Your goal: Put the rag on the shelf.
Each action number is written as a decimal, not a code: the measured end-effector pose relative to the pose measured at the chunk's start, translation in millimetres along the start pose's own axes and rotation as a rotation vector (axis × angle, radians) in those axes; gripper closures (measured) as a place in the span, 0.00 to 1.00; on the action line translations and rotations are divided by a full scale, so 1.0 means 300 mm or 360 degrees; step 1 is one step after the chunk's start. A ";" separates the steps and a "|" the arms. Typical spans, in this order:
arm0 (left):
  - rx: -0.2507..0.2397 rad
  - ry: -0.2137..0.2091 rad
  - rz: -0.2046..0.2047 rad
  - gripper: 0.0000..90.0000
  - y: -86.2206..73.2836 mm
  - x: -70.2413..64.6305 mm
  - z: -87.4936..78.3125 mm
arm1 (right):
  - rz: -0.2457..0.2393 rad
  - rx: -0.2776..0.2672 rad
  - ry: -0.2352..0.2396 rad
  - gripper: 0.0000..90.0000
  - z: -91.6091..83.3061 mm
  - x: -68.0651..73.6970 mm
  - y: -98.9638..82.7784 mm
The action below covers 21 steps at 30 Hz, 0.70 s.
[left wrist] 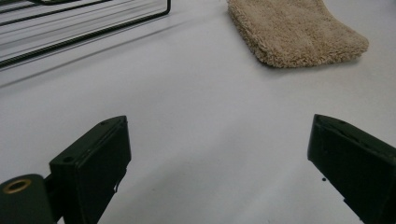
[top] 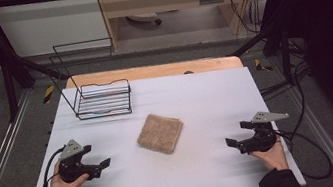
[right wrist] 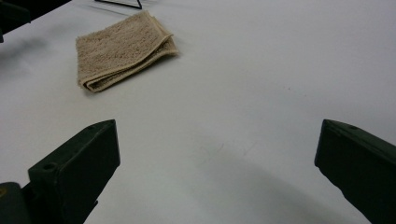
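A folded beige terry towel [top: 160,133] is lying mid-tabletop, nearer than the black wire rack [top: 103,99] at far left. Both left tongs [top: 97,159] and right tongs [top: 238,133] are resting apart, empty, flanking it. Probably nothing is started; next likely calls for reaching inward to the towel.

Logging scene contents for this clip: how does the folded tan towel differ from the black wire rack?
The folded tan terry towel is soft, solid and lies flat mid-table; the black wire rack is rigid, open-framed and stands upright with raised sides. The towel sits nearer the person, the rack farther back on the left. Both rest on the white table, untouched, apart from both open grippers.
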<state>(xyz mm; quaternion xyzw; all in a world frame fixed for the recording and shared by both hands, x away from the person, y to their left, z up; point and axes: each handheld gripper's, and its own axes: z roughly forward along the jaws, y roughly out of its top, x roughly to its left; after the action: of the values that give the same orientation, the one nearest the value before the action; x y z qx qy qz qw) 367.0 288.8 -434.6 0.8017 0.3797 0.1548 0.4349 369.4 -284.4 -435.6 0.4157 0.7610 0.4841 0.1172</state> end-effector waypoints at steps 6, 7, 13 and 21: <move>0.0017 -0.0004 -0.0001 0.07 0.001 -0.006 0.006 | 0.0001 0.0012 0.0003 0.01 0.000 0.002 -0.001; 0.0020 -0.0005 -0.0001 0.07 0.002 -0.008 0.008 | -0.0009 0.0012 -0.0003 0.01 0.002 0.002 -0.002; 0.0043 -0.0005 0.0011 0.08 0.008 -0.026 0.020 | -0.0006 0.0027 -0.0015 0.01 0.005 0.006 -0.004; 0.0068 -0.0016 0.0013 0.11 0.024 -0.062 0.048 | -0.0012 0.0030 -0.0023 0.01 0.004 0.007 -0.004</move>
<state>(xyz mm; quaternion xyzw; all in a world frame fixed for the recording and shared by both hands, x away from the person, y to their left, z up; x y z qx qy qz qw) 366.5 264.1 -435.5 0.8131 0.3775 0.1443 0.4190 368.1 -282.2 -436.7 0.4174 0.7662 0.4734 0.1207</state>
